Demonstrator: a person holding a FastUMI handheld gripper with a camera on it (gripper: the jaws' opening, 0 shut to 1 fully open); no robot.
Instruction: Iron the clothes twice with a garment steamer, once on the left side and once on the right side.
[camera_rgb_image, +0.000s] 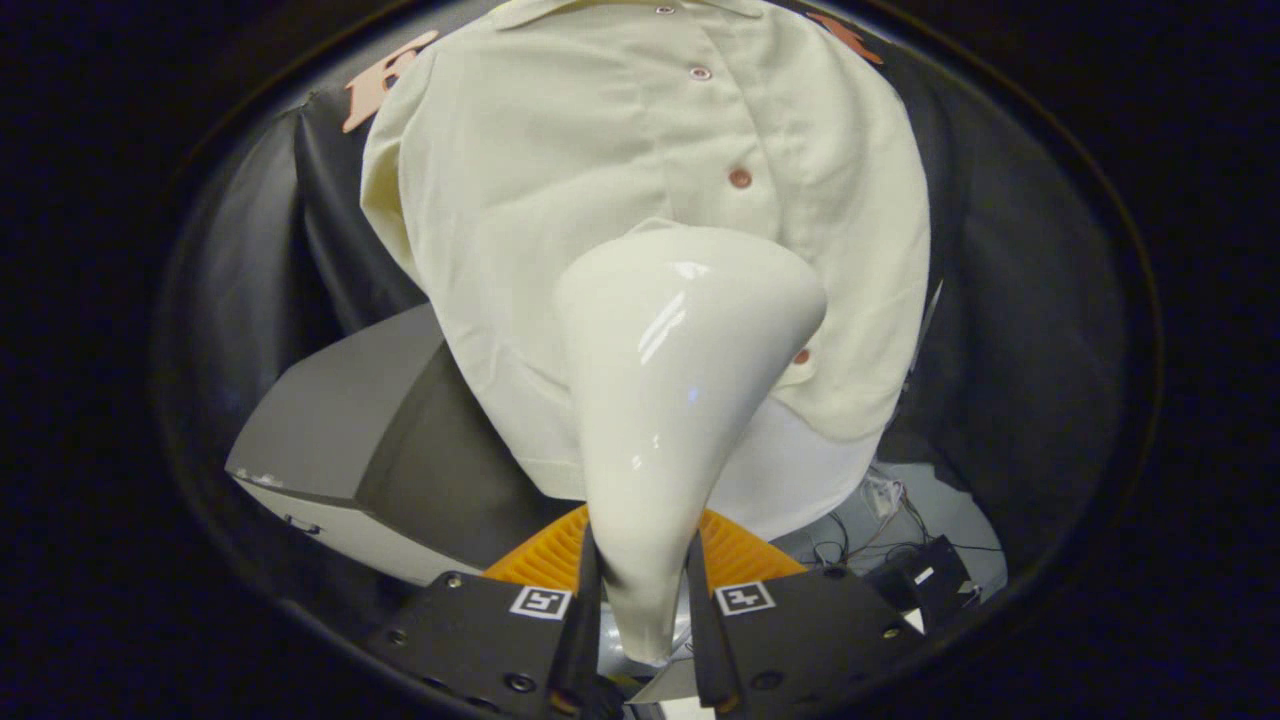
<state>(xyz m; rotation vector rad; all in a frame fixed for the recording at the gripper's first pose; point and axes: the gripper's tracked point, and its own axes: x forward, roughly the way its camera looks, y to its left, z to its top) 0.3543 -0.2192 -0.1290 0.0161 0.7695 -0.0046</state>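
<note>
A grey table (330, 420) stands below the hanging shirt (560, 200), cables (880, 520) lying beside it.

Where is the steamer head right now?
The steamer head is clamped in the claw by its narrow neck, its wide end up against the cream shirt near the button placket.
</note>
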